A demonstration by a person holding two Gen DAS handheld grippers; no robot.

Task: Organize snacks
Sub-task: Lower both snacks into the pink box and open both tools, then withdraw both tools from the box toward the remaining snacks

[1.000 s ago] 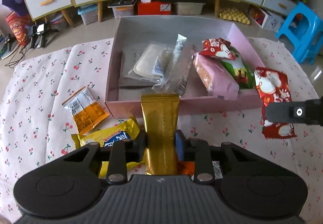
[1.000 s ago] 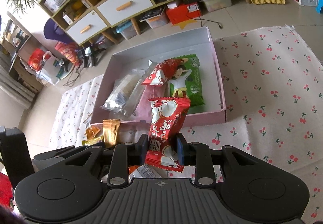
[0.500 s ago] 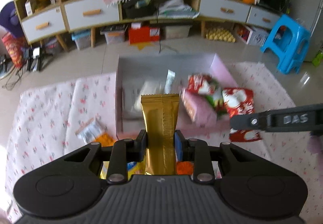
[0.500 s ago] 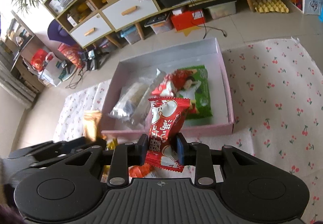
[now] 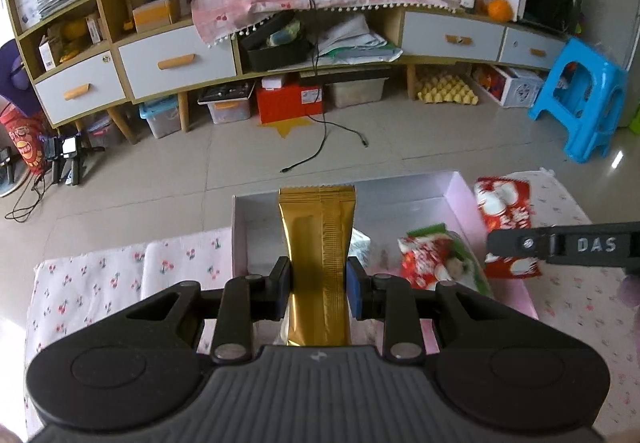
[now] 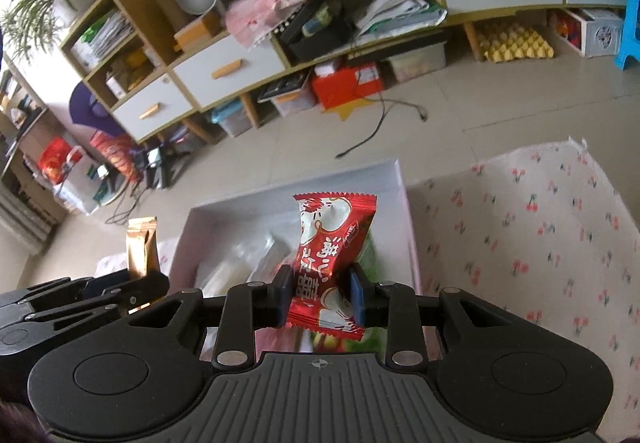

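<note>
My left gripper (image 5: 318,289) is shut on a long gold snack packet (image 5: 318,239), held upright over the near left part of the pink box (image 5: 464,199). My right gripper (image 6: 320,299) is shut on a red-and-white candy packet (image 6: 332,243), also lifted above the pink box (image 6: 404,195). In the left wrist view the right gripper's finger (image 5: 560,245) reaches in from the right with the red-and-white candy packet (image 5: 504,203). The box holds a red and green packet (image 5: 436,259) and clear wrapped snacks (image 6: 248,263). In the right wrist view the gold snack packet (image 6: 140,247) shows at the left.
The box sits on a white cloth with cherry print (image 6: 540,227) covering a low table. Beyond are a tiled floor with a black cable (image 5: 320,147), a long wooden cabinet with drawers (image 5: 176,63) and a blue plastic stool (image 5: 580,99).
Both grippers have lifted and moved forward over the box with their packets still held. The loose snacks on the cloth near the left gripper have dropped out of view.
</note>
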